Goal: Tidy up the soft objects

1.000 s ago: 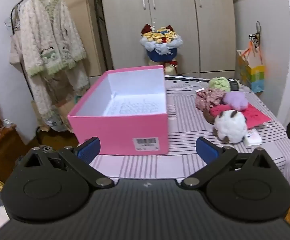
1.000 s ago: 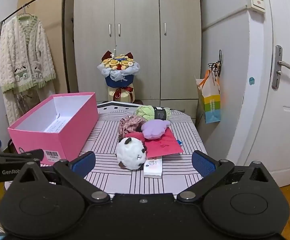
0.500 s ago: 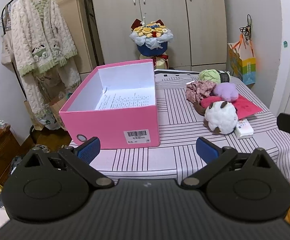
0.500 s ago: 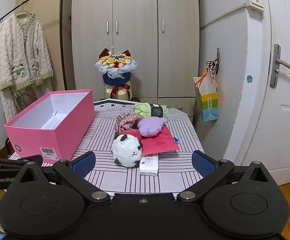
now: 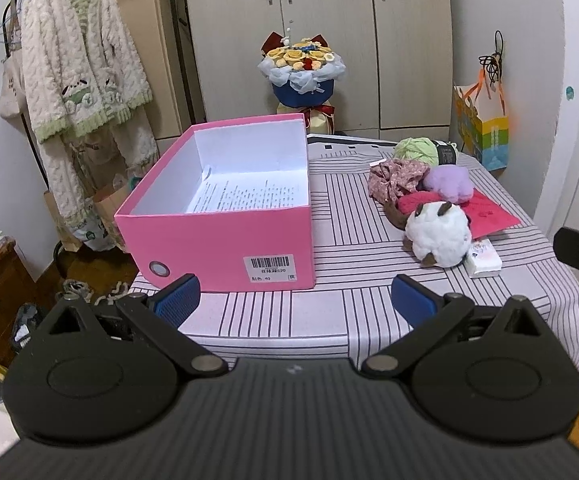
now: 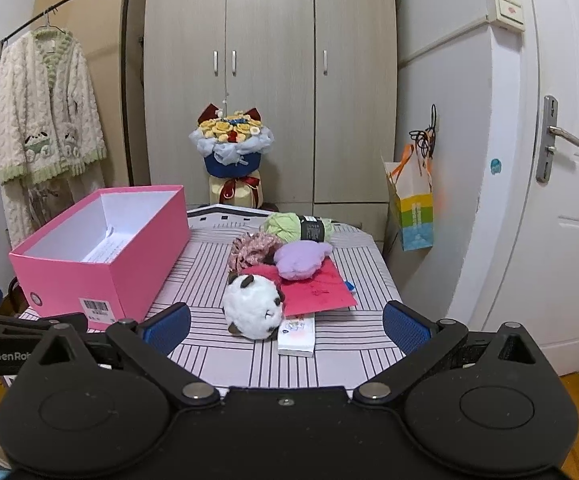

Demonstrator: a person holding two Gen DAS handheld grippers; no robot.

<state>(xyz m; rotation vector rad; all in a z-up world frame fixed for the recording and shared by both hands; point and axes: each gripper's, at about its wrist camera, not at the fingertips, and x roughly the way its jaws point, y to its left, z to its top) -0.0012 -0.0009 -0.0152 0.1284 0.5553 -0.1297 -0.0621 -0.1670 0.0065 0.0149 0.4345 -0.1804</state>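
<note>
The soft objects lay clustered on the striped tablecloth, to the right of the open pink cardboard box: a round white plush panda nearest the grippers, with a red knitted piece, a lilac plush, a floral fabric scrunchie and a green yarn ball behind it. The panda touched a small white carton and overlapped a red paper envelope. Both the left gripper and the right gripper were held short of the table, jaws wide apart, gripping nothing. A careless closure on the panda was judged likely to catch the carton or drag the envelope. Compressible plush could slip from a shallow pinch. The light box could shift if bumped.
</note>
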